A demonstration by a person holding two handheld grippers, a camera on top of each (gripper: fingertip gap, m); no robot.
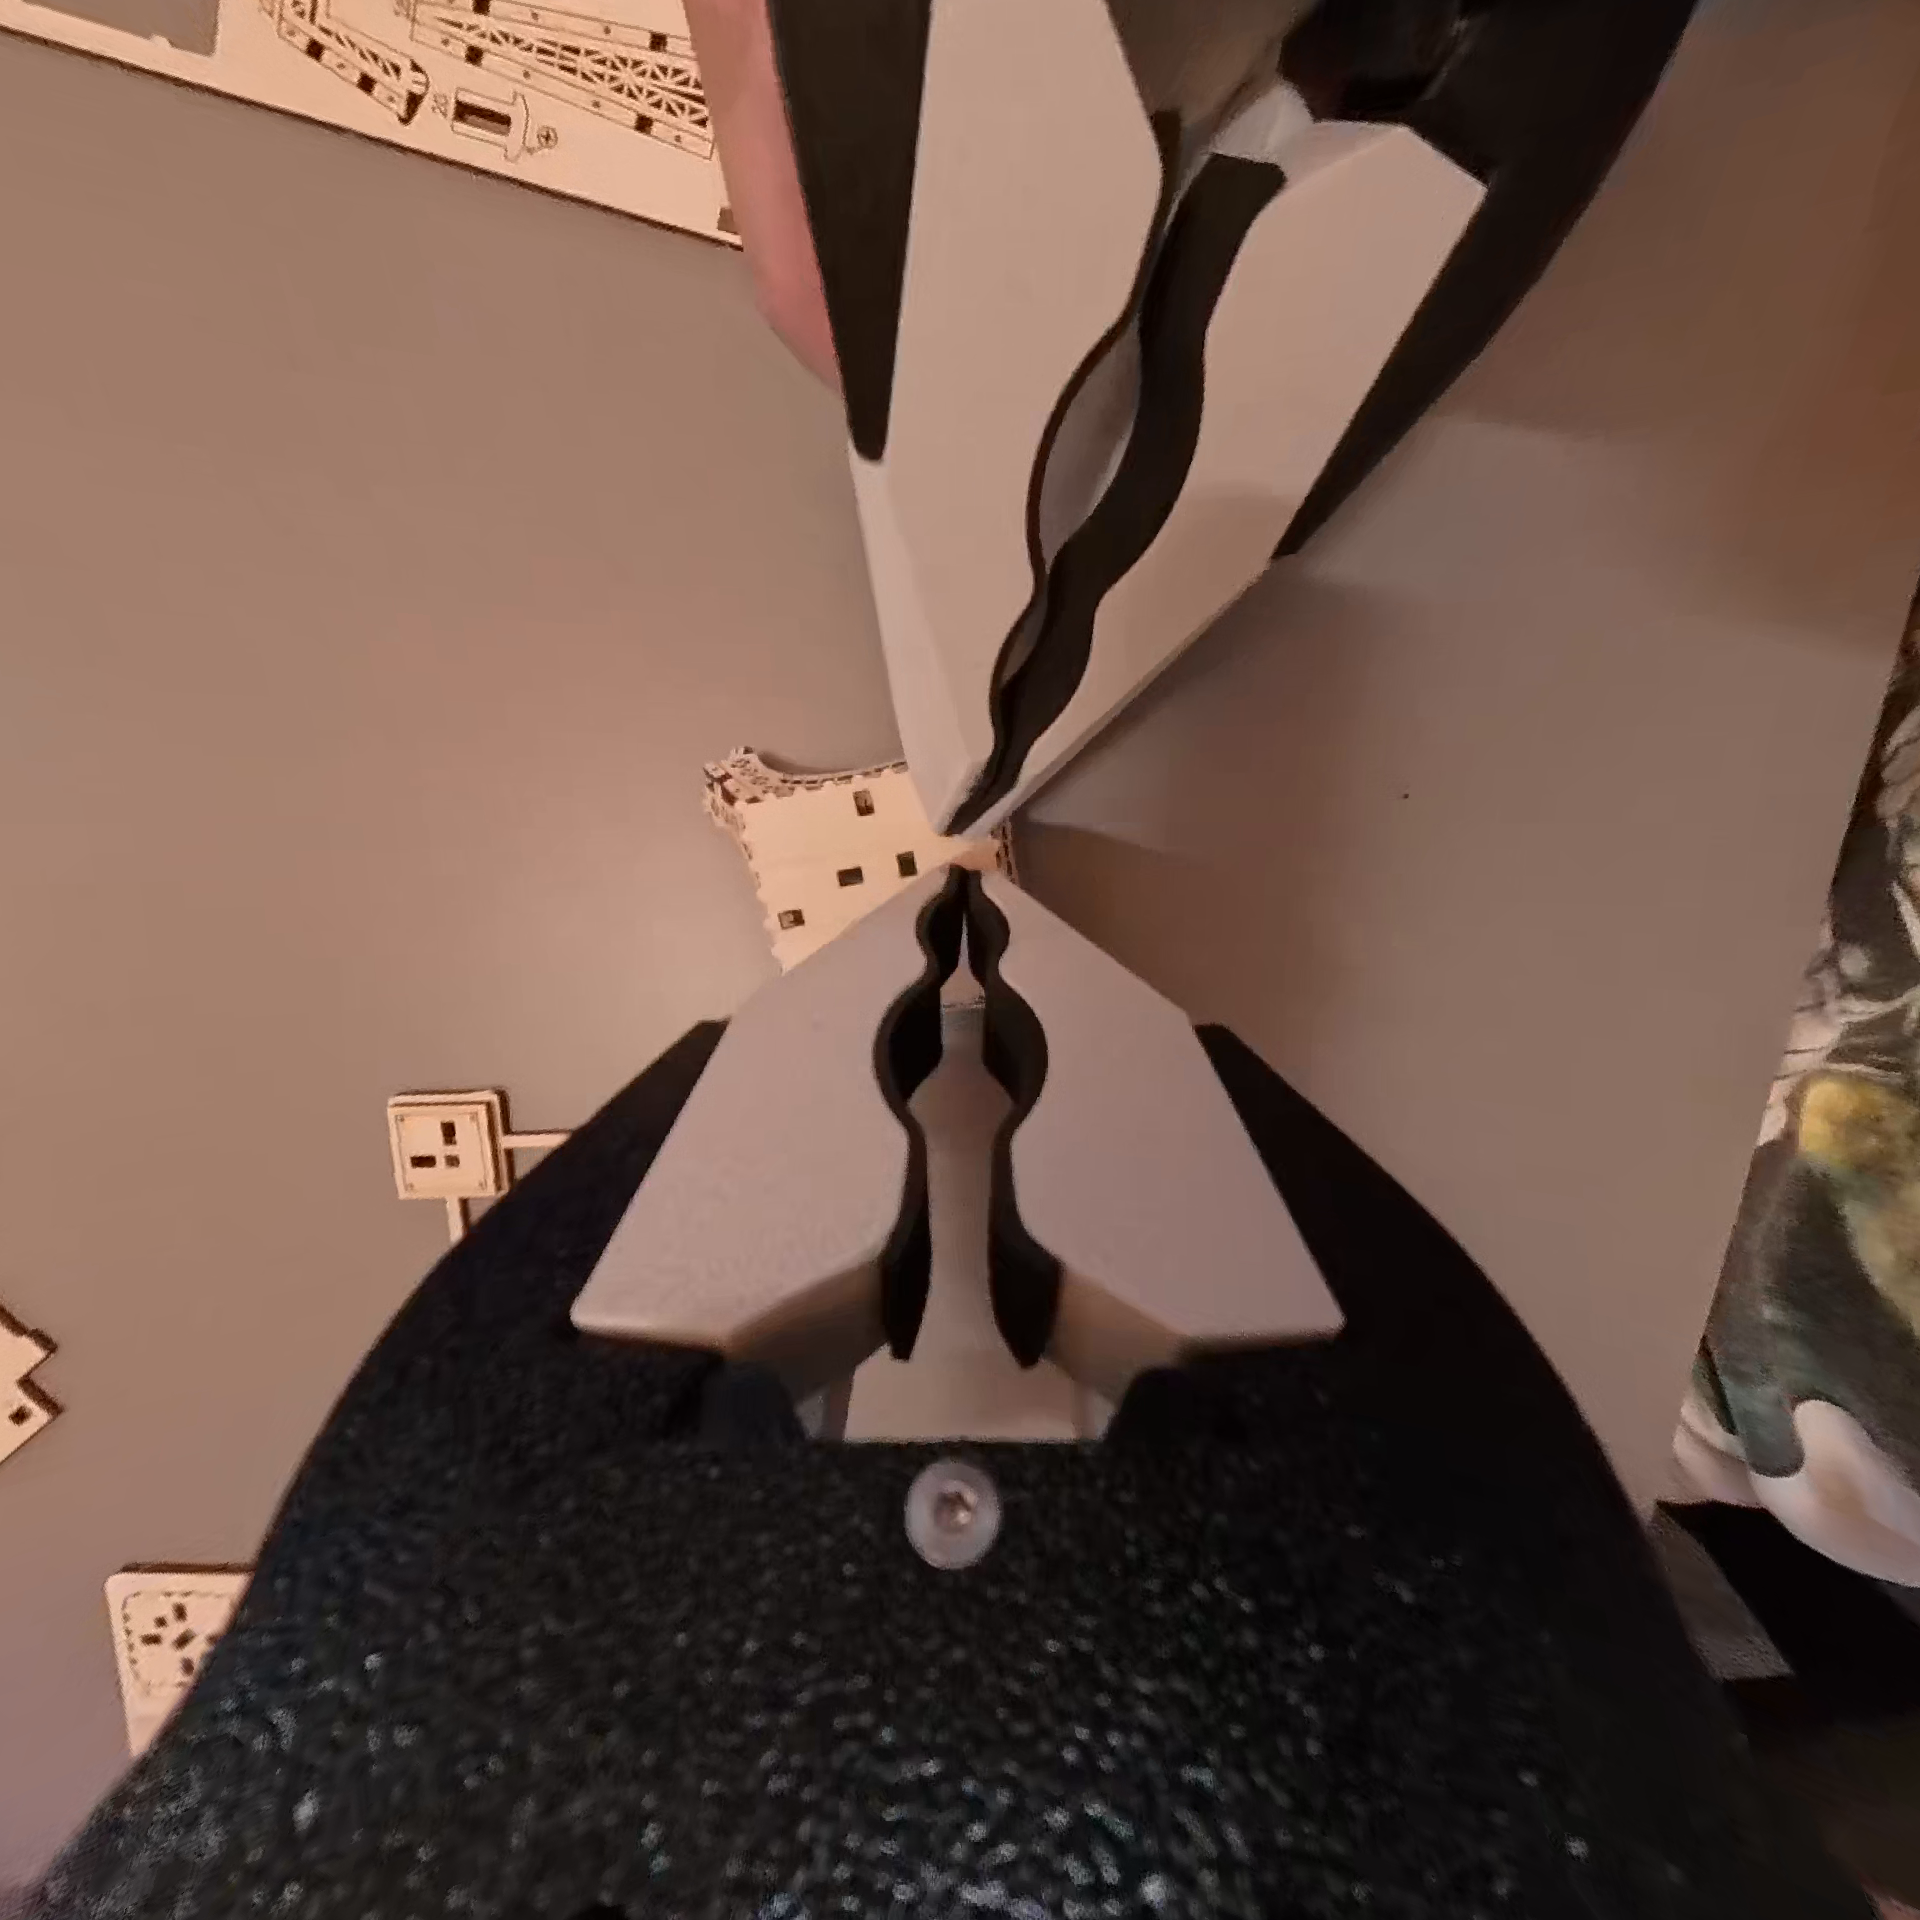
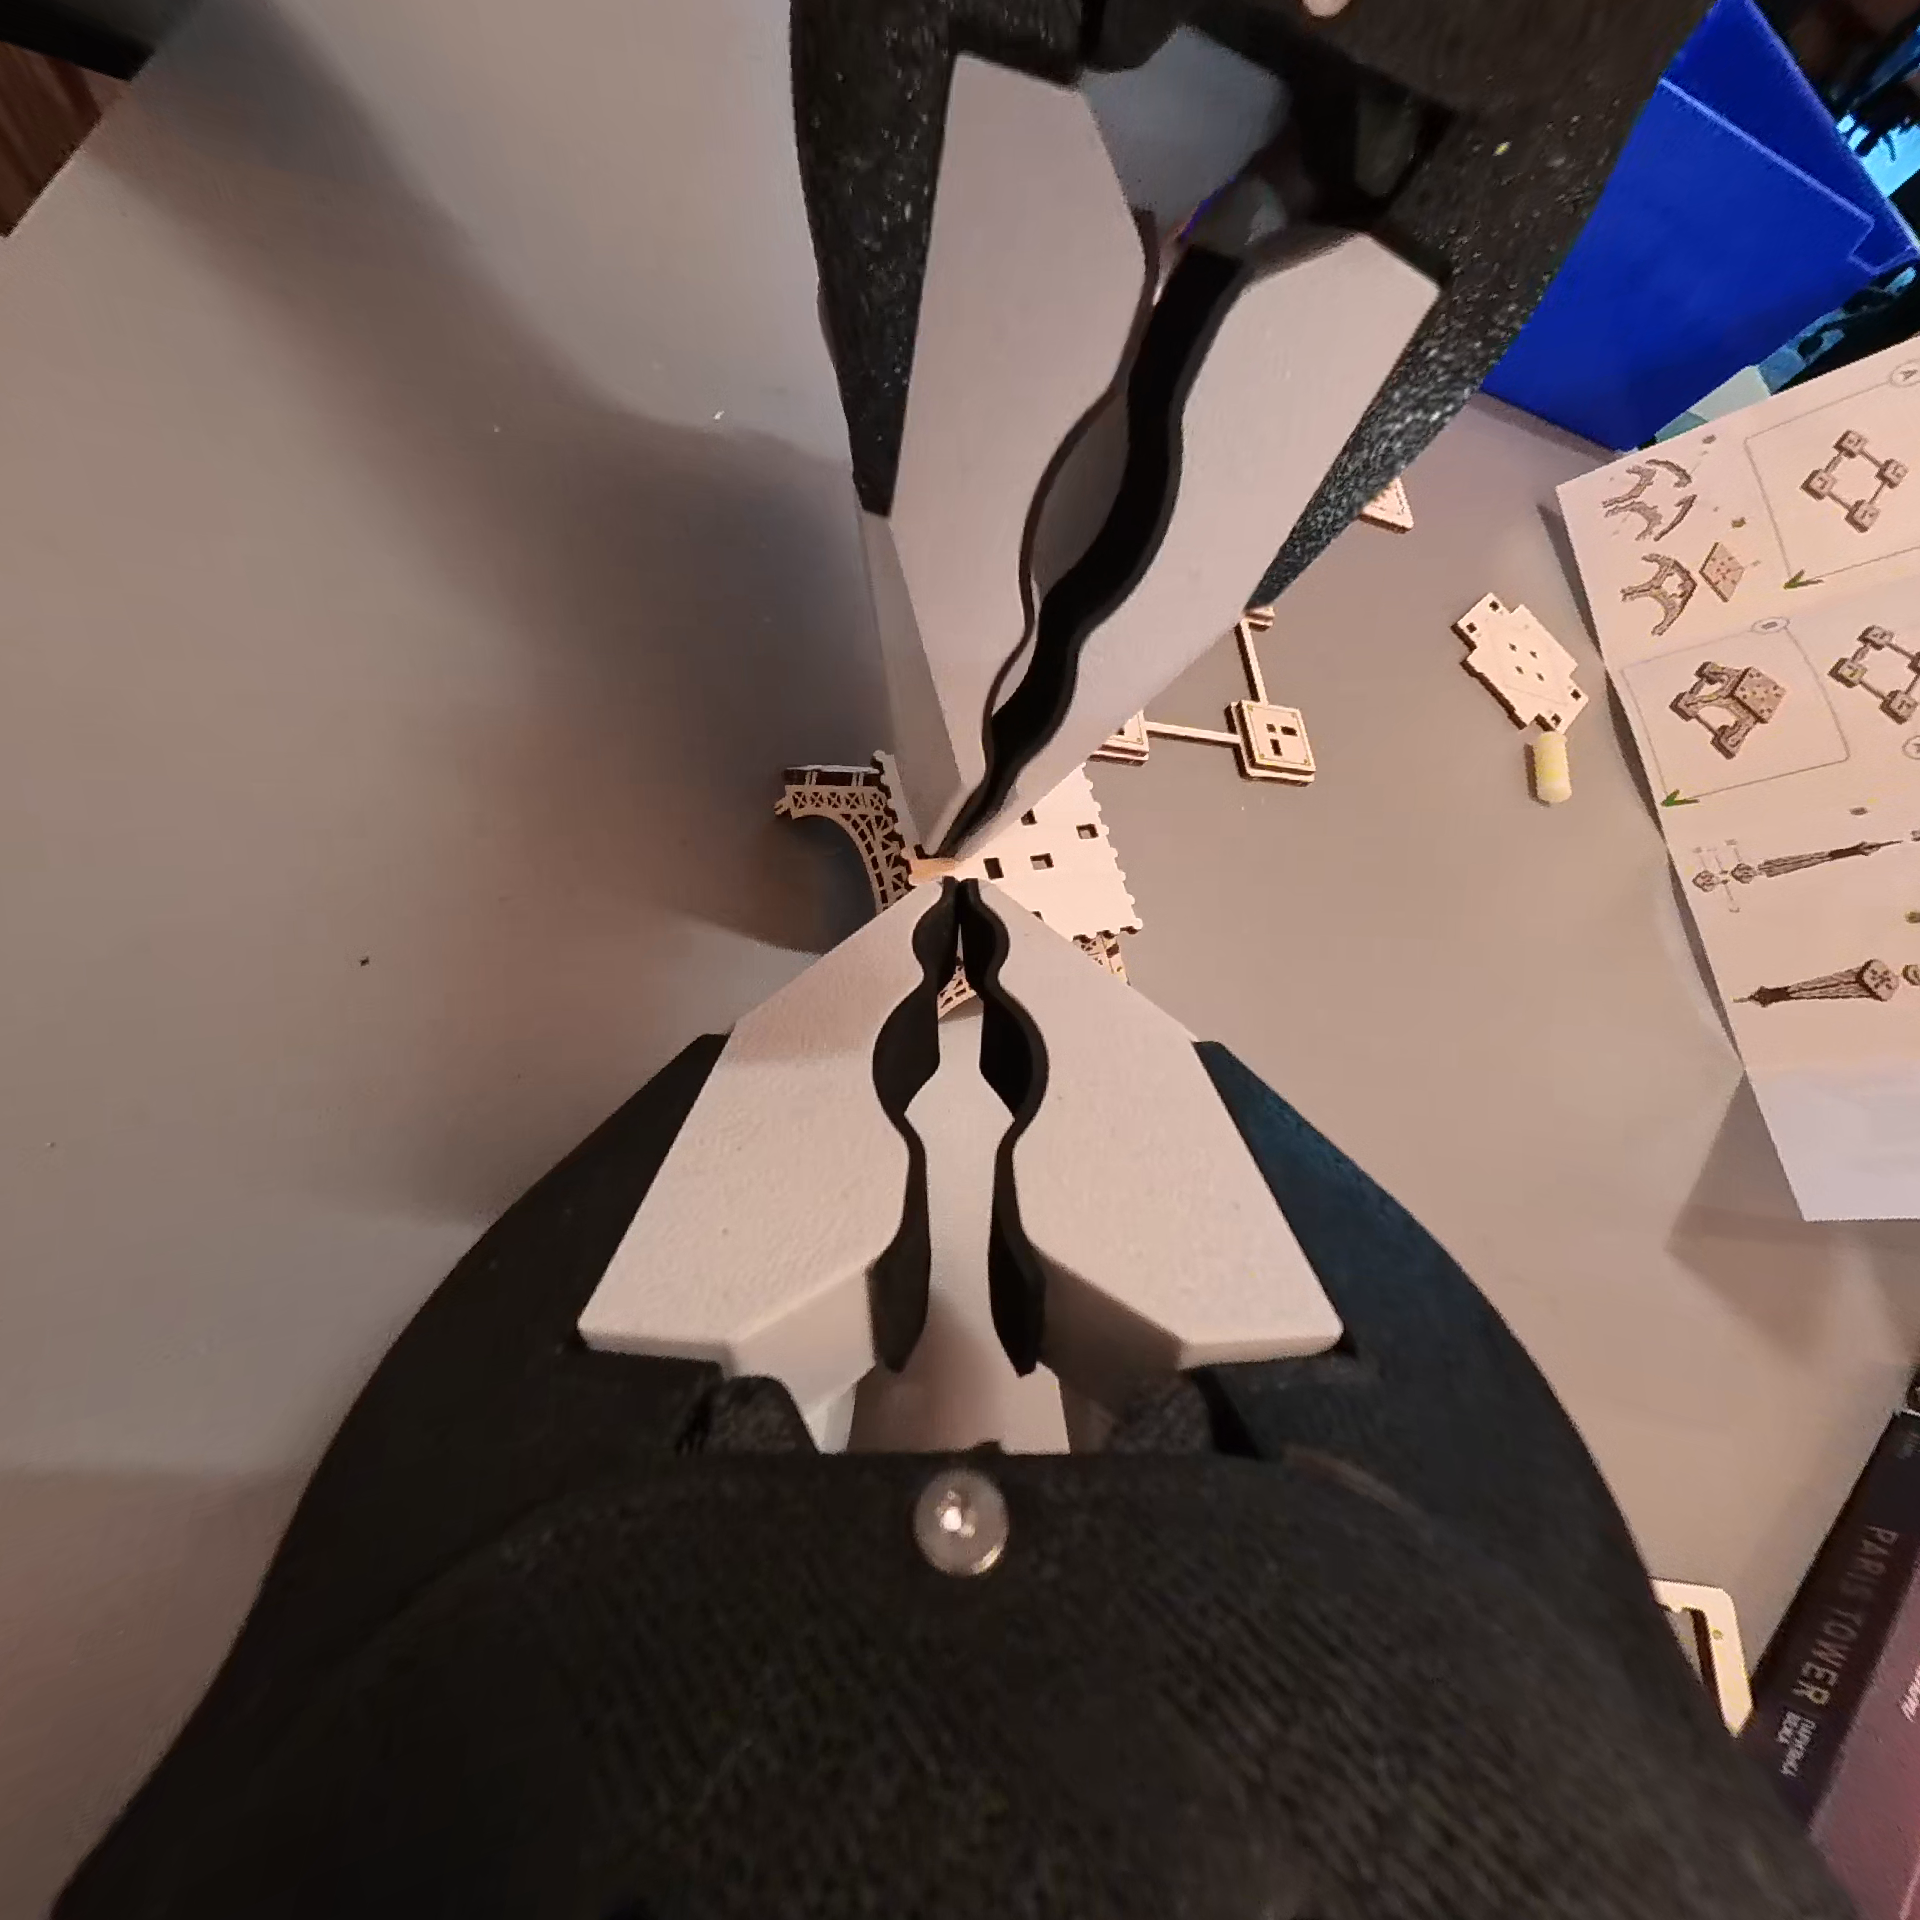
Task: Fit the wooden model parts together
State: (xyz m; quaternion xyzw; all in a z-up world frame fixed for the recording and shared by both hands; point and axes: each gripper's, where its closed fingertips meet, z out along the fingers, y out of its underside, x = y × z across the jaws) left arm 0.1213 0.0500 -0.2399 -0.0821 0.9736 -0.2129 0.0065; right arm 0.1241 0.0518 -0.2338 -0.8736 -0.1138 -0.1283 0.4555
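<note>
My left gripper [image 1: 961, 883] and my right gripper [image 2: 951, 896] meet tip to tip over the grey table. Both are shut on a small tan wooden piece [image 1: 972, 854], which also shows in the right wrist view [image 2: 935, 862]. The right gripper [image 1: 971, 821] reaches down from the top of the left wrist view. The left gripper [image 2: 951, 831] does the same in the right wrist view. Just behind the tips is a wooden plate with square holes [image 2: 1049, 862], joined to a lattice arch part [image 2: 847, 821]. The plate also shows in the left wrist view [image 1: 831, 862]. I cannot tell whether the small piece touches the plate.
A wooden parts sheet [image 1: 468, 94] lies at the far left. A square frame part [image 2: 1273, 743], a stepped plate [image 2: 1522, 665] and a small pale cylinder [image 2: 1550, 767] lie to the right. An instruction sheet [image 2: 1787, 779], a blue bin [image 2: 1683, 229] and a dark box [image 2: 1860, 1662] border the right side. Both grippers' tips are roughly 25 centimeters from the small pale cylinder [image 2: 1550, 767].
</note>
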